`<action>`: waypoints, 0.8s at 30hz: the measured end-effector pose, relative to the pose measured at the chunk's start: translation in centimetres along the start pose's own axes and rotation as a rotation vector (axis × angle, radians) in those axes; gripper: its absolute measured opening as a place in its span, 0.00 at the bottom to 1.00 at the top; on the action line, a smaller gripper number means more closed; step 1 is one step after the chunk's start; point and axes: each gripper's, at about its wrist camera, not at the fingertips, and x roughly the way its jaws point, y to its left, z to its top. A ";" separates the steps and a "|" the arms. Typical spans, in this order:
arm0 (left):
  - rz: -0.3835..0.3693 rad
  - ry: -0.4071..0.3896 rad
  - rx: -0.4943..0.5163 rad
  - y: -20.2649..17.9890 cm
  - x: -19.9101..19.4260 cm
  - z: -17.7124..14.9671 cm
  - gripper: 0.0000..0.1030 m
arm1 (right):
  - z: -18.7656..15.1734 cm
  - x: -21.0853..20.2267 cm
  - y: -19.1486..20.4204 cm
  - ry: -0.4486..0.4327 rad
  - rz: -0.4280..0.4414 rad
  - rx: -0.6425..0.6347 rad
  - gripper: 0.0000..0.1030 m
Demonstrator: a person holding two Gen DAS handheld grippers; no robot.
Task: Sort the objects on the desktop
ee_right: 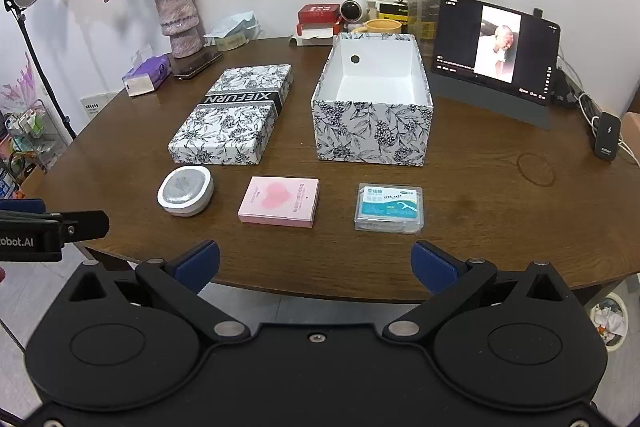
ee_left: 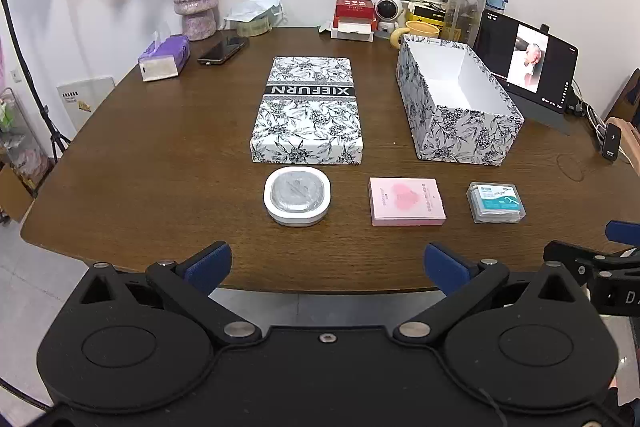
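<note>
**Both grippers spread wide at the table's near edge**

The left gripper and right gripper hovered low in their frames, jaws released and grasping nothing. Across the middle of the brown wooden table lay a row: a white rounded-square case with a grey top, a flat pink box and a clear plastic floss-pick box, each apart. Above them sat the floral-print lid marked XIEFURN, and right of it, the open floral-print box with a white inside.
</note>
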 end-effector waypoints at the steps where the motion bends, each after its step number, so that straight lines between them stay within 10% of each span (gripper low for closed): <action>1: 0.000 0.002 0.000 0.0 0.0 0.0 1.00 | 0.0 0.0 0.0 0.001 0.001 0.000 1.00; 24: 0.005 0.018 0.000 -0.2 -0.1 -0.1 1.00 | -0.3 -0.4 0.0 0.003 -0.006 0.004 1.00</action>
